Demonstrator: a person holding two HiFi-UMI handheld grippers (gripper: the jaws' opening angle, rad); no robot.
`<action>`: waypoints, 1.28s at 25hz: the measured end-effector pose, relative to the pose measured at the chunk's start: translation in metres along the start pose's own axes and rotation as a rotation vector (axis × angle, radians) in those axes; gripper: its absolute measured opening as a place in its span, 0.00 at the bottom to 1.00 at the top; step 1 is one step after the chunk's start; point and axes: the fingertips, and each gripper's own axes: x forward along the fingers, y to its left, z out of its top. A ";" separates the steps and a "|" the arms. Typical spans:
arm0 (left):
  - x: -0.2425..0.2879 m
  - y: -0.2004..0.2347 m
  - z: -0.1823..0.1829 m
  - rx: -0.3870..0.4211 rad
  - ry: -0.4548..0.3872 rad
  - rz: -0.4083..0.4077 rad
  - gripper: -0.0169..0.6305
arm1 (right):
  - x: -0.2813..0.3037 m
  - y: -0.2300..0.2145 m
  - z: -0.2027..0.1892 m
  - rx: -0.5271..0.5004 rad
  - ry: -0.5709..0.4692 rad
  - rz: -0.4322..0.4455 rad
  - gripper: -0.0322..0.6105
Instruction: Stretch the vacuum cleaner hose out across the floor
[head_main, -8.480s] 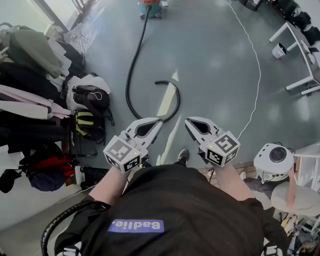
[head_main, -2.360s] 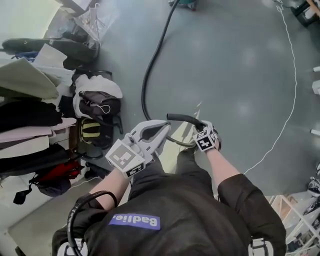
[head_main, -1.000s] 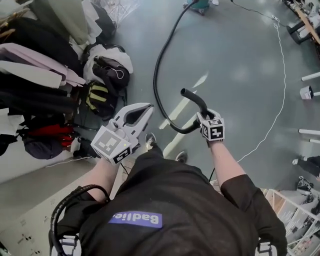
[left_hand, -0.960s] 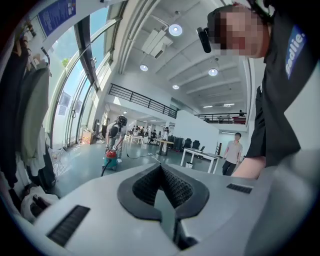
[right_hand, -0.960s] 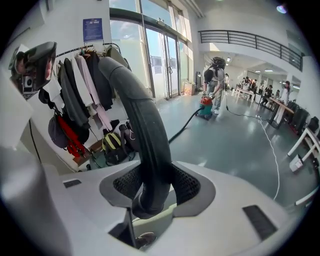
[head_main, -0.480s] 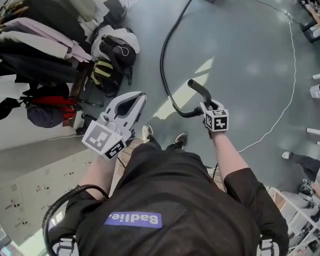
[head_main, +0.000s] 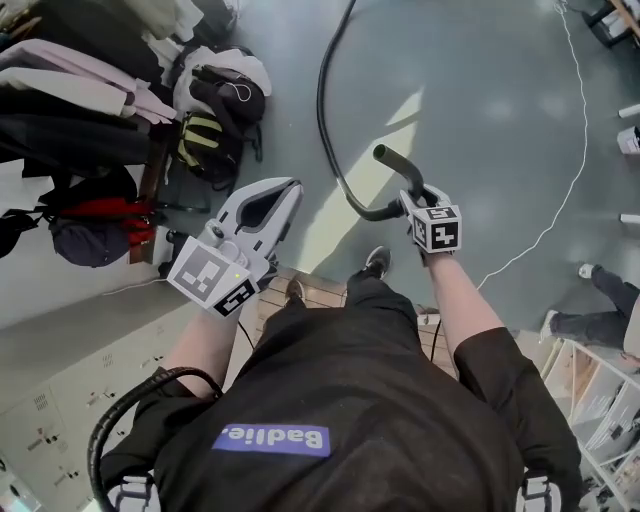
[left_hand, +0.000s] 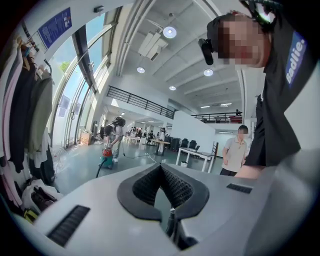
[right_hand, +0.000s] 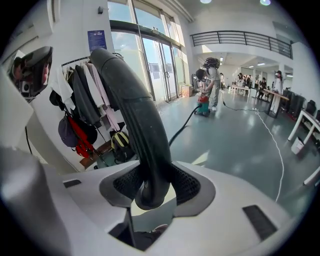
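Hose (head_main: 320, 110) hangs from my right gripper (head_main: 408, 203), clamped just behind its curved free end, then trails away over the floor (head_main: 480, 90). I judge it light, bendy and grippy. Left gripper (head_main: 283, 190) is closed, empty.

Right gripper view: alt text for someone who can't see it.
The right gripper is clamped on the black vacuum hose, whose end rises overhead. Beyond, the hose runs across the grey floor to a distant vacuum cleaner; coats hang at left.
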 end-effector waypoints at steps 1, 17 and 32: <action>-0.009 0.002 -0.006 0.011 -0.005 -0.025 0.02 | 0.003 0.009 -0.004 -0.001 -0.006 -0.012 0.32; -0.196 0.011 -0.111 0.032 -0.019 -0.291 0.02 | -0.022 0.175 -0.078 0.154 -0.074 -0.214 0.32; -0.234 -0.019 -0.133 0.052 0.029 -0.348 0.02 | -0.033 0.215 -0.184 0.412 -0.053 -0.212 0.32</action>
